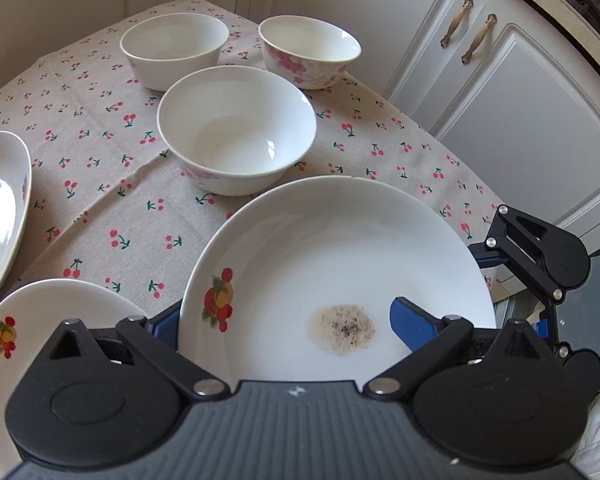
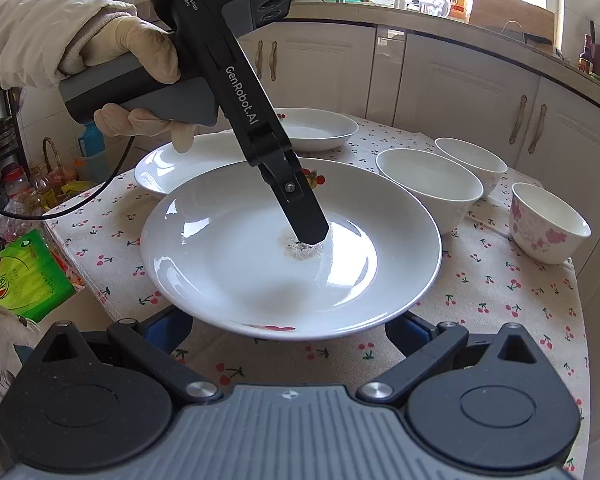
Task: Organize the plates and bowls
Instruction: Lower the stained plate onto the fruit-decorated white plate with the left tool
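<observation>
**Item: fruit-decal plate, soiled, at the take-up step**

Fruit-decal plate (image 2: 228, 256): near the tabletop (image 2: 500, 312) edge, a brown stain (image 1: 342, 330) at its centre. I cannot tell if it is lifted.

Left gripper (image 1: 290, 322): jaws spread, straddling the plate wall, one finger over and one under.

Right gripper (image 2: 288, 328): jaws spread at the near rim, 6 o'clock.

Second plate (image 2: 168, 168): 11 o'clock.

Deep plate (image 2: 320, 128): 12 o'clock.

Three bowls (image 2: 428, 188): 2 to 3 o'clock.

Step, judged: grasping this plate for stacking.

Next move calls for closing firmly on the wall, carrying the plate level, then seating it gently on the 11 o'clock plate.
</observation>
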`<state>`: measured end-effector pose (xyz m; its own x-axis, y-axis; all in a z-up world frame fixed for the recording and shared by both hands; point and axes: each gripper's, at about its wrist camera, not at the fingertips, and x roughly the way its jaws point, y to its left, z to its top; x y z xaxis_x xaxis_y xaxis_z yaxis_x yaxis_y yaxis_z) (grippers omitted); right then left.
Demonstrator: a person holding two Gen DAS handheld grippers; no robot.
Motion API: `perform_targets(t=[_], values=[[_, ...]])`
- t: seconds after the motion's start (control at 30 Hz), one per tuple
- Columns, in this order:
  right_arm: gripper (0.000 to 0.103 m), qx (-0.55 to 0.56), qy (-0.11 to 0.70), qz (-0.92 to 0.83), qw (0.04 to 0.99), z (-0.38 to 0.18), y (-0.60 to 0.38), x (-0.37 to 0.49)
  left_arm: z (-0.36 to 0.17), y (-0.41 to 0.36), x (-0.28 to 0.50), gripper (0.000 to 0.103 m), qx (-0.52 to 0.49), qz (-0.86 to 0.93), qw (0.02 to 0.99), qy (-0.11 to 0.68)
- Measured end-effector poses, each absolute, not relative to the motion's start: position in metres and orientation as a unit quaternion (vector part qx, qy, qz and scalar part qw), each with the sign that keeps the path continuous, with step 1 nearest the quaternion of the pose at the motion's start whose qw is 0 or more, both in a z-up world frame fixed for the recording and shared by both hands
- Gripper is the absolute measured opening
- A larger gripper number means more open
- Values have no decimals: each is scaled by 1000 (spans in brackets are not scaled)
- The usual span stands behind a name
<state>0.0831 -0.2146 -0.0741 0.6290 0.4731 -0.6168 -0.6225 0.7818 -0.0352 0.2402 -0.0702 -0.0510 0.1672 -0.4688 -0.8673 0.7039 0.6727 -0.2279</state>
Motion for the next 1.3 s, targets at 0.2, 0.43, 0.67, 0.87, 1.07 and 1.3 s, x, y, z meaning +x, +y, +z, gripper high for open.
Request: perform_targets(t=[0.2,0.43,0.67,0.87,1.07,1.3], values=[[103,-125,297,332,886,-66,-201,94,-39,-50,240,100,95,-373,775,502],[103,-140,289,364,874,-58,-178,108,-32,-19,242,100,78,-352,792,494],[103,-146,297,393,858,-55,-151,123,-37,15,246,100,57,-331,798,500],[103,-139,311,408,847,-56,-132,136,-41,38,253,100,43,-320,802,502],[103,-147,321,413,840,-56,-117,146,-51,52,262,100,34,-315,801,509],[103,-143,340,412,833,-57,-108,154,-62,64,269,100,23,-313,798,514]])
